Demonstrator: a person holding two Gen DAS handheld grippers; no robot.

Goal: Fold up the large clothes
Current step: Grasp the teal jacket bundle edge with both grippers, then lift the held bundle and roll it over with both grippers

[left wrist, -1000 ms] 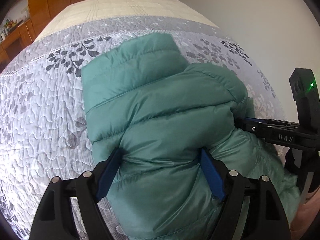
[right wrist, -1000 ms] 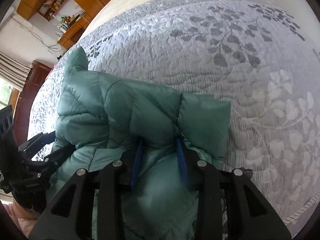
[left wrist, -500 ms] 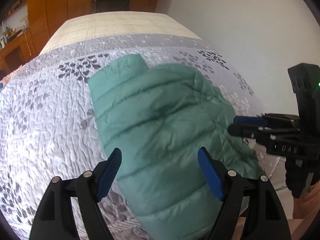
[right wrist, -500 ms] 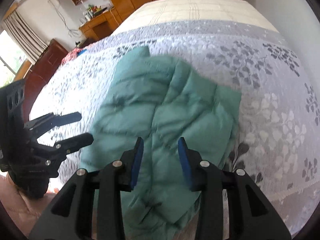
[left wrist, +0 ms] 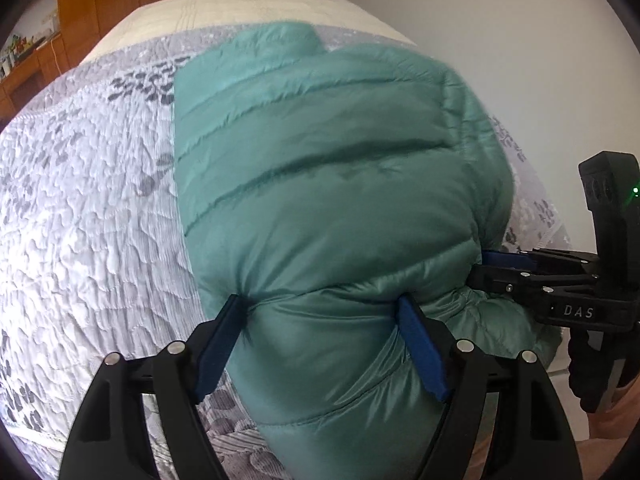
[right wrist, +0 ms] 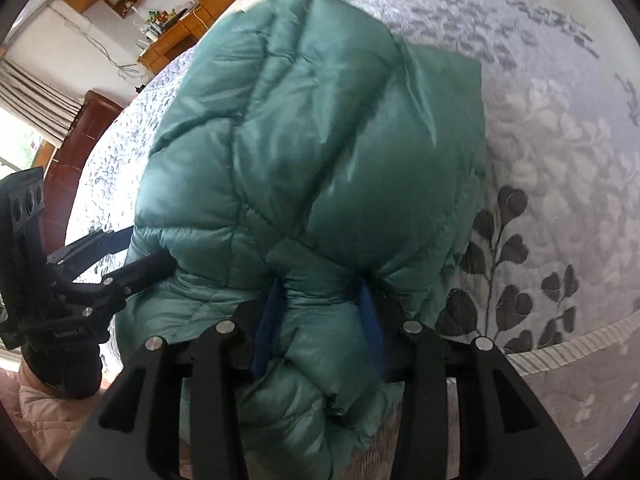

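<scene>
A green puffer jacket (left wrist: 320, 160) lies bunched on a grey floral quilt (left wrist: 80, 220) at the near edge of a bed. My left gripper (left wrist: 320, 308) is shut on a thick fold of it, with the blue pads set wide and dug into the fabric. My right gripper (right wrist: 320, 296) is shut on a narrower fold of the jacket (right wrist: 320, 140), which puckers at both pads. Each gripper shows in the other's view: the right gripper (left wrist: 492, 268) enters the jacket's right side, and the left gripper (right wrist: 136, 250) its left side. A padded layer bulges over both grips and hides the fingertips.
The quilt (right wrist: 560, 160) stretches far and to both sides, and its hem (right wrist: 580, 344) marks the bed's near edge. A white wall (left wrist: 520, 60) runs along the right. Wooden cabinets (left wrist: 32, 60) and shelves (right wrist: 160, 12) stand beyond the bed. A curtain (right wrist: 32, 92) hangs at far left.
Half a second ago the jacket looked flatter and farther from both cameras. Now it is bunched up close, a padded fold bulging over the pads of both grippers.
</scene>
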